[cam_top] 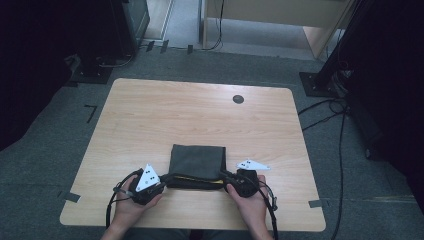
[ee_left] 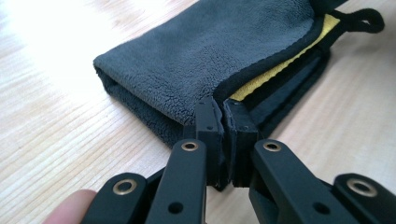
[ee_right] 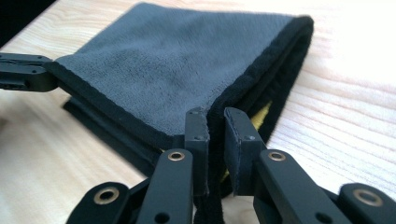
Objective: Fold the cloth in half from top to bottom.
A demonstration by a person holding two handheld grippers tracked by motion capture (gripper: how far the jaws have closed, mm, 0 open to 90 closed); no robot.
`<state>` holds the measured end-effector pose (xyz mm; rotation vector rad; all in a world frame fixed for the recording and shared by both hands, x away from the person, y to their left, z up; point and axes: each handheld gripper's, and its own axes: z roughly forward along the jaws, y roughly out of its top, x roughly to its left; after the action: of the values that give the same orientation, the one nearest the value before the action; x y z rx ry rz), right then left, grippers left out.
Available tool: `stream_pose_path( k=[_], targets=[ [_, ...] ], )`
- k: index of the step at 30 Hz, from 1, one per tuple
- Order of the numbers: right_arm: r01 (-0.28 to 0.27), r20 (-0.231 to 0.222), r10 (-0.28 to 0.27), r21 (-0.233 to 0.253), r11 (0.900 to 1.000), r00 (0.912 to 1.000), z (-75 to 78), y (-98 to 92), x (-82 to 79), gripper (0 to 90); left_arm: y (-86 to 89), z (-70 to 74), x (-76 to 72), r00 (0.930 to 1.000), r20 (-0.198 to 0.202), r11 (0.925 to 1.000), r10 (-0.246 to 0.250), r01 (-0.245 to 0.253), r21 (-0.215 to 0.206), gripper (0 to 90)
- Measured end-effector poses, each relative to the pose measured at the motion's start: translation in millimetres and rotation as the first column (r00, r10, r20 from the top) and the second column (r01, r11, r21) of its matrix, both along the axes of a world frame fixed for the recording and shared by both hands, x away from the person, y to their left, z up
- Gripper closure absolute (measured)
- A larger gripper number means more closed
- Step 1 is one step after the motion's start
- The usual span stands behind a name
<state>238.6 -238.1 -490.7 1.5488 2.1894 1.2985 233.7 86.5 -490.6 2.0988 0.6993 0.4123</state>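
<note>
Black tongs (ee_left: 223, 119) carry brass-ringed rivets, white triangular dotted plates and looping black cables.

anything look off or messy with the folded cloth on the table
Nothing stands out. The folded dark grey microfibre cloth with yellow inner face lies flat on the light wooden table, the left gripper and right gripper each clamped on a near corner.

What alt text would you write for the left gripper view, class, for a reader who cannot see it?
The left hand-held gripper is shut on the near corner of a folded grey towel with black edging, lying on a pale wooden table. A yellow inner layer shows between the folds, and a black hanging loop sticks out at the far end.
</note>
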Motion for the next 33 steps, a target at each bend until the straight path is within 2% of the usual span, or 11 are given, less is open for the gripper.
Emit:
stream_pose_path(
  k=[2, 8, 12, 13, 17, 19, 23, 25, 26, 29, 33],
  targets=[
    [-0.015, 0.001, 0.015, -0.004, 1.0, 0.9999, 3.2, -0.3, -4.5, 80.3, 1.4, 0.6, -2.9, 0.9997, -0.009, 0.9997, -0.021, 0.022, 0.013, 86.2],
    [-0.023, -0.052, 0.02, -0.072, 0.997, 0.9984, -13.0, -0.1, -2.6, 76.5, -7.0, -17.4, -5.0, 0.998, -0.026, 0.9864, -0.058, 0.061, 0.153, 83.9],
    [-0.013, -0.042, 0.007, -0.136, 0.991, 0.9991, -10.6, -1.0, -0.9, 58.4, 4.0, -14.8, -0.2, 0.9945, -0.081, 0.9962, -0.066, 0.071, 0.051, 76.7],
    [-0.007, -0.043, 0.001, -0.14, 0.99, 0.9991, -8.8, -2.2, -0.4, 56.3, 10.2, -13.1, 1.7, 0.9914, -0.101, 0.9966, -0.083, 0.082, -0.012, 75.6],
    [0.031, 0.01, -0.03, -0.134, 0.991, 0.9995, 3.2, -5.9, 0.2, 50.1, 26.9, -5.3, 6.5, 0.987, -0.125, 0.9785, -0.101, 0.076, -0.192, 68.4],
    [0.035, 0.047, -0.029, -0.137, 0.99, 0.9985, 10.7, -2.7, 1.4, 49.0, 29.2, -3.6, 8.7, 0.9912, -0.12, 0.9746, -0.058, 0.03, -0.222, 65.2],
    [0.013, 0.105, 0.002, -0.143, 0.99, 0.9945, 21.9, 20.2, 9.3, 36.7, 19.4, -7.7, 12.7, 0.9893, -0.119, 0.9822, 0.084, -0.103, -0.157, 65.9],
    [0.005, 0.123, 0.014, -0.148, 0.989, 0.9923, 24.1, 34.7, 13.5, 33.3, 17.2, -9.1, 13.0, 0.9887, -0.123, 0.9831, 0.086, -0.104, -0.151, 64.5],
    [0.005, 0.139, 0.017, -0.157, 0.988, 0.9901, 24.8, 45.8, 16.5, 30.4, 9.1, -12.8, 11.4, 0.9904, -0.114, 0.9914, 0.078, -0.089, -0.096, 61.1],
    [0.034, 0.156, -0.007, -0.17, 0.985, 0.9877, 22.4, 66.7, 25.1, 26.5, 0.6, -18.7, 8.8, 0.9922, -0.104, 0.9976, 0.068, -0.067, 0.015, 56.1],
    [0.066, 0.117, -0.046, -0.174, 0.983, 0.992, 8.3, 87.0, 38.2, 20.7, 4.0, -18.1, 6.9, 0.9931, -0.081, 0.9959, 0.085, -0.082, 0.036, 52.7]
  ],
)
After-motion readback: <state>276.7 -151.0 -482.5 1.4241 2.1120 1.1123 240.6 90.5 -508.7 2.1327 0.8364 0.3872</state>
